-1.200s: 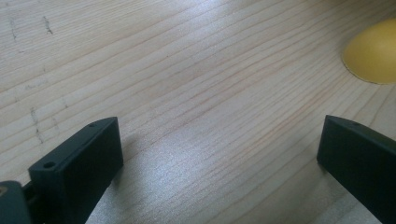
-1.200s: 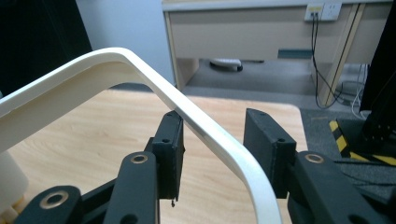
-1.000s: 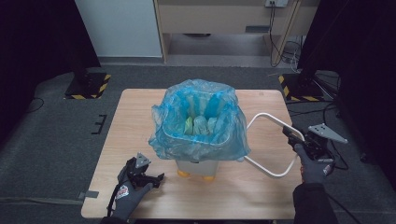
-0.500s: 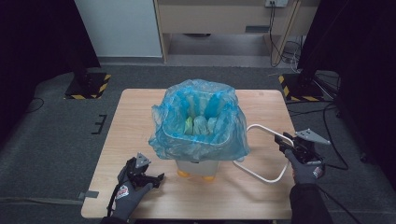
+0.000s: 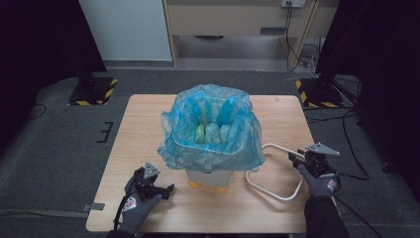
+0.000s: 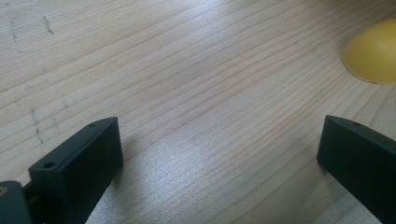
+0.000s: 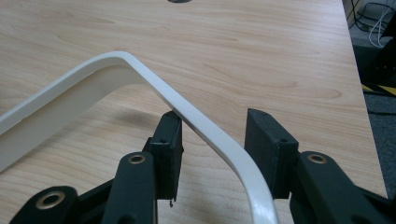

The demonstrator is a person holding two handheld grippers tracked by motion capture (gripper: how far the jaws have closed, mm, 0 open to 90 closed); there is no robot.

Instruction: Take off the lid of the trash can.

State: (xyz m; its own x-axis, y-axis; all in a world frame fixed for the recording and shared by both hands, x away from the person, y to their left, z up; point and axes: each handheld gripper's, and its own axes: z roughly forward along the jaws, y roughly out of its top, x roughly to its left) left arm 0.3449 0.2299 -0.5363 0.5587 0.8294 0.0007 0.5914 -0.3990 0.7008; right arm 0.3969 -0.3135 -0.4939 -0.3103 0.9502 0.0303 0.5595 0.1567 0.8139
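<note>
A bin lined with a blue plastic bag (image 5: pixel 210 126) stands mid-table on yellow feet (image 5: pixel 194 184); several pale items lie inside. A white hoop-shaped frame (image 5: pixel 271 194) lies to its right, low over the wood. My right gripper (image 5: pixel 297 159) holds the frame's far-right bend. In the right gripper view the white bar (image 7: pixel 93 70) runs slantwise between the jaws of that gripper (image 7: pixel 215 122), against the left pad's tip. My left gripper (image 5: pixel 166 189) rests at the front left, jaws wide apart. The left gripper view shows that gripper (image 6: pixel 219 135) over bare wood beside a yellow foot (image 6: pixel 371 56).
The wooden table (image 5: pixel 143 129) has bare room to the left and behind the bin. Its right edge is close to my right hand. Cables (image 5: pixel 356 148) and black stands with striped bases (image 5: pixel 91 91) sit on the grey floor around it.
My right gripper has come down and slightly toward the bin with the white frame. The frame's raised right end has dropped close to the tabletop. The left hand has not moved.
</note>
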